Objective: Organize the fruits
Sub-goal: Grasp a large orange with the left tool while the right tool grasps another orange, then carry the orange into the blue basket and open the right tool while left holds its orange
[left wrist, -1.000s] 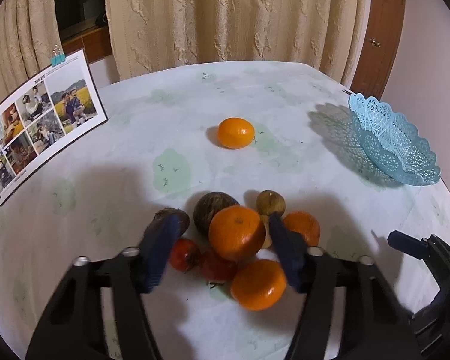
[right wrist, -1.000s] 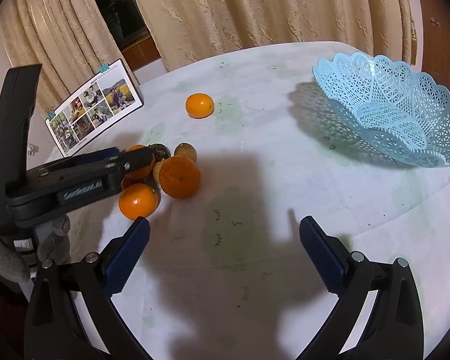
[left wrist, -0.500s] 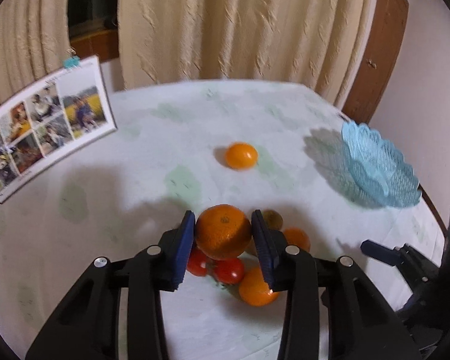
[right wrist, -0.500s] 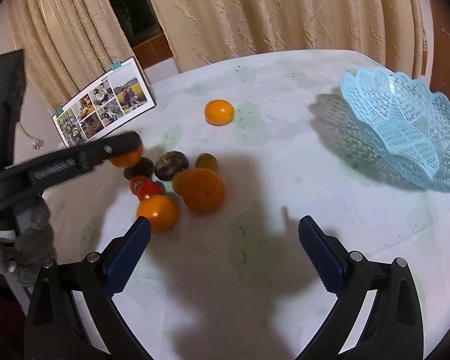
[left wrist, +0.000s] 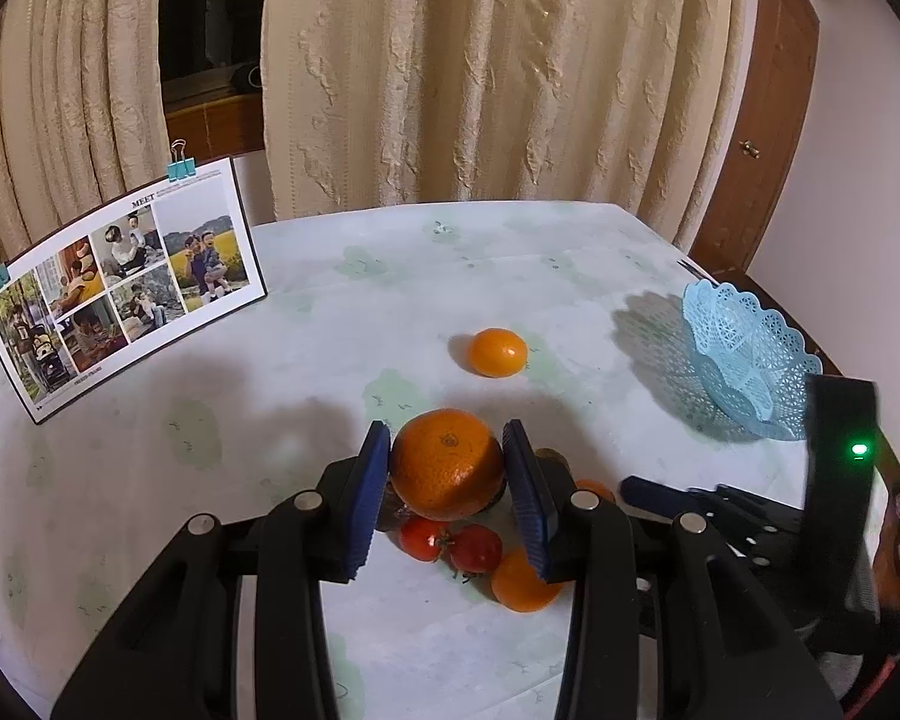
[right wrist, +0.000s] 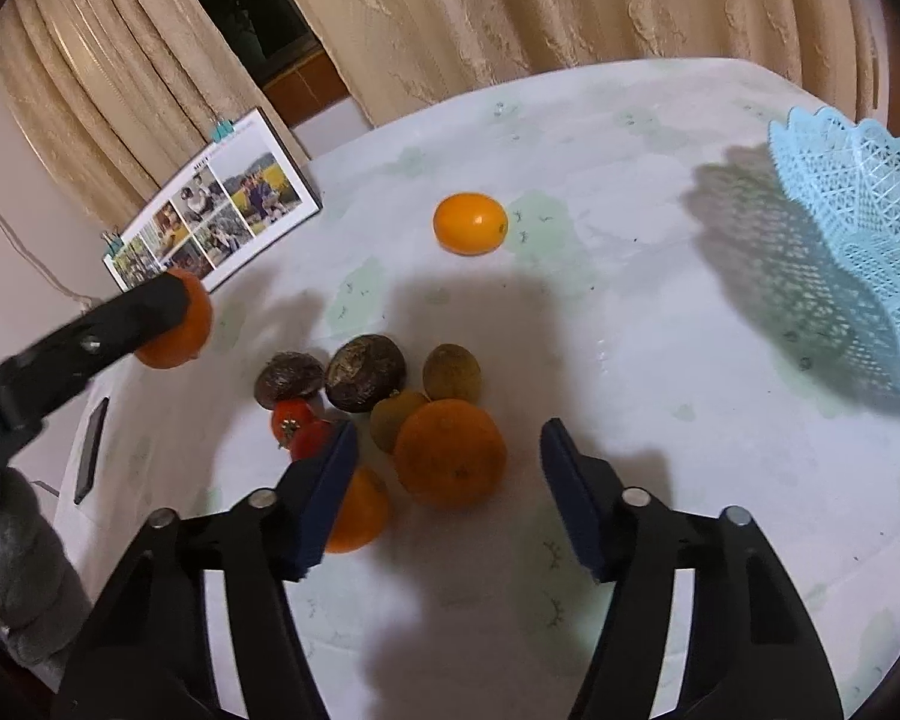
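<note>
My left gripper (left wrist: pixel 447 483) is shut on a large orange (left wrist: pixel 447 463) and holds it above the fruit pile; the held orange also shows in the right wrist view (right wrist: pixel 177 330). My right gripper (right wrist: pixel 447 498) is open, its fingers either side of another large orange (right wrist: pixel 450 453) in the pile. The pile holds two red tomatoes (right wrist: pixel 297 426), two dark brown fruits (right wrist: pixel 363 372), brownish small fruits (right wrist: pixel 451 373) and a further orange (right wrist: pixel 354 510). A lone orange (right wrist: pixel 471 223) lies farther back. The light blue lattice basket (right wrist: pixel 858 198) stands at the right.
A photo calendar (left wrist: pixel 120 294) with blue clips stands at the table's left back edge. Beige curtains (left wrist: pixel 480 72) hang behind the table. A wooden door (left wrist: pixel 762 138) is at the right. A dark phone-like object (right wrist: pixel 90 450) lies beyond the table's left edge.
My left gripper closed on the large orange and lifted it off the pile. My right gripper moved forward and left, and now straddles another orange in the pile.
</note>
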A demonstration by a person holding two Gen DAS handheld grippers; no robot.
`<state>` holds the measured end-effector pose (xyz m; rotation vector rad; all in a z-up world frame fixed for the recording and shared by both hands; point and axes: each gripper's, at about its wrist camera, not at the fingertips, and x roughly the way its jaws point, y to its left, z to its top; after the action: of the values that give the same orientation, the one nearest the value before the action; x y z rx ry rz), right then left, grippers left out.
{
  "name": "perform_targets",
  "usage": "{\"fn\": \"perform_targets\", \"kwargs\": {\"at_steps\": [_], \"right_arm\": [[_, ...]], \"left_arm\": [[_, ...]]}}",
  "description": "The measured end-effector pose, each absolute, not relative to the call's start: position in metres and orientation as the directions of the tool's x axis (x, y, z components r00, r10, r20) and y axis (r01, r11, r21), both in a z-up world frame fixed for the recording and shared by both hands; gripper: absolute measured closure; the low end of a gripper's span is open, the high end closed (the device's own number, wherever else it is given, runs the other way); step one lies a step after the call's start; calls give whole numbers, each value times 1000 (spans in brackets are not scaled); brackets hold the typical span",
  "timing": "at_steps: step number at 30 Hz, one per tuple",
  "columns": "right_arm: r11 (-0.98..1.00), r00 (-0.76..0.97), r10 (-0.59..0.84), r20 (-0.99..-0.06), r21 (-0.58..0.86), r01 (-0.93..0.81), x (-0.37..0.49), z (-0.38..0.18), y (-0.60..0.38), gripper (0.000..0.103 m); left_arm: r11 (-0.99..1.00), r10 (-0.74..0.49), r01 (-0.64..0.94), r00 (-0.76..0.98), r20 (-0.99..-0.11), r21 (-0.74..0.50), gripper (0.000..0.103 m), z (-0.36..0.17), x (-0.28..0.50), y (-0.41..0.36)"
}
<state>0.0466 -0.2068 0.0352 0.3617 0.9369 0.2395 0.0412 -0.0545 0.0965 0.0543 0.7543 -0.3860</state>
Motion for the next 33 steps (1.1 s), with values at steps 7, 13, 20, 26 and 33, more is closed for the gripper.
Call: {"fn": "perform_targets", "kwargs": {"at_steps": [7, 13, 20, 26, 33], "right_arm": [[901, 561, 385, -733, 432, -54, 46, 27, -209, 62], [927, 594, 321, -738, 372, -39, 36, 33, -208, 62], [960, 664, 205, -719, 279, 5, 21, 51, -217, 62], [974, 716, 115, -689, 220, 55, 9, 69, -233, 62], [980, 762, -19, -648, 137, 142, -1, 87, -257, 62]], "left_arm": [[927, -323, 363, 657, -681, -89, 64, 94, 41, -56], [925, -324, 370, 653, -684, -85, 63, 91, 40, -59], [922, -325, 379, 647, -690, -79, 64, 88, 39, -62], [919, -325, 388, 645, -691, -70, 64, 87, 37, -67], [915, -327, 397, 641, -695, -65, 64, 86, 32, -75]]}}
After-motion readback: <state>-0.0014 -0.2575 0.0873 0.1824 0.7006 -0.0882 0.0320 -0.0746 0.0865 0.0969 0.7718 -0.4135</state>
